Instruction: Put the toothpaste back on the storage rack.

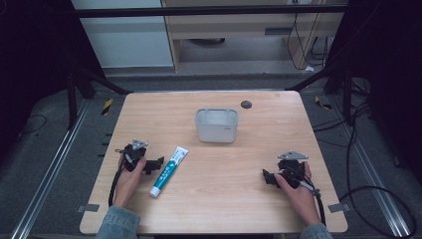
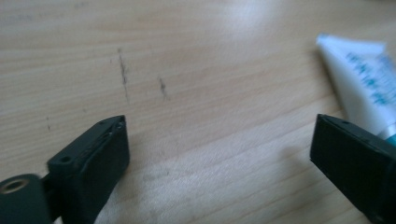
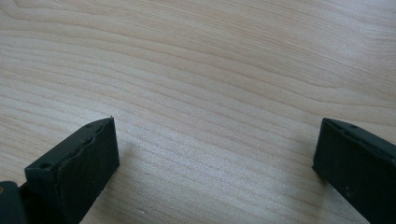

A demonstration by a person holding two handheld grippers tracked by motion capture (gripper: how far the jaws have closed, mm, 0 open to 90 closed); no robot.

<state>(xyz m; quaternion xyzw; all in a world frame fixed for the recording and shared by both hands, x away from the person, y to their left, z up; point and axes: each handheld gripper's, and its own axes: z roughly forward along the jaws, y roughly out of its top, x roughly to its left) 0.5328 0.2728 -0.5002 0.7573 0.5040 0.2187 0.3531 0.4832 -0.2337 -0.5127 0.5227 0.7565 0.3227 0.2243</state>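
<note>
Your left hand-held gripper (image 1: 157,163) lies low at the lower left of the high view with its jaws spread wide and nothing between them, just beside the toothpaste tube (image 1: 169,171), which lies flat on the counter (image 1: 224,199) left of centre. Your right hand-held gripper (image 1: 267,177) rests at the lower right, jaws equally wide over bare wood, well apart from the white bin (image 1: 216,125) at upper centre.

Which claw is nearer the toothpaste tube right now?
The left claw: it sits right beside the tube, open, with the tube's end showing past one jaw in its own view. The right claw is far across the table.
</note>
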